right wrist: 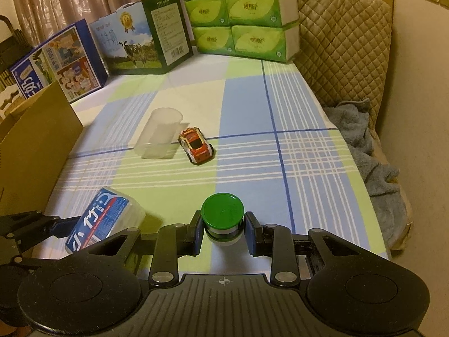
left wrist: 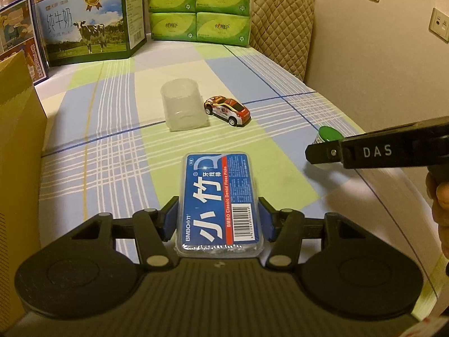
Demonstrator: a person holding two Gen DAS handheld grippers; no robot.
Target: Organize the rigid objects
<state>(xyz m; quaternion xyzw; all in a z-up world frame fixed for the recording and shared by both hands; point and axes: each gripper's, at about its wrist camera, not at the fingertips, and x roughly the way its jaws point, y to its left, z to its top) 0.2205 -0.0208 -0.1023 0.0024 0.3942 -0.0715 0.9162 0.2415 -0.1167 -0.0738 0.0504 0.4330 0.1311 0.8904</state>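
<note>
Fingers, left: the left gripper (left wrist: pixel 219 219) has its blue fingers (left wrist: pixel 169 219) pressed on both long sides of the floss pick box (left wrist: pixel 217 196), gripping it.
Fingers, right: the right gripper (right wrist: pixel 223 231) has its fingers (right wrist: pixel 197 233) closed on the green-lidded jar (right wrist: pixel 222 216), one pad on each side below the lid.
Floss pick box: clear plastic with a blue label, lying lengthwise between the left fingers, its far end over the bed (left wrist: pixel 112 146); in the right wrist view it shows tilted at lower left (right wrist: pixel 103 219).
Green-lidded jar: upright, low over the checked bedsheet, to the right of the floss box.
Toy car: the red and white toy car (right wrist: pixel 196 146) sits on the bed beyond both grippers, just beside the clear cup (right wrist: pixel 160 134).
Clear cup: lying on its side, left of the car.
Left edge: a cardboard box (right wrist: pixel 36 146) wall.
Far end: a milk carton (left wrist: pixel 89 19), a blue picture box (right wrist: pixel 59 59) and stacked green tissue packs (left wrist: pixel 199 5).
Right edge: a quilted cushion (right wrist: pixel 342 39) and a grey towel (right wrist: pixel 373 163).
</note>
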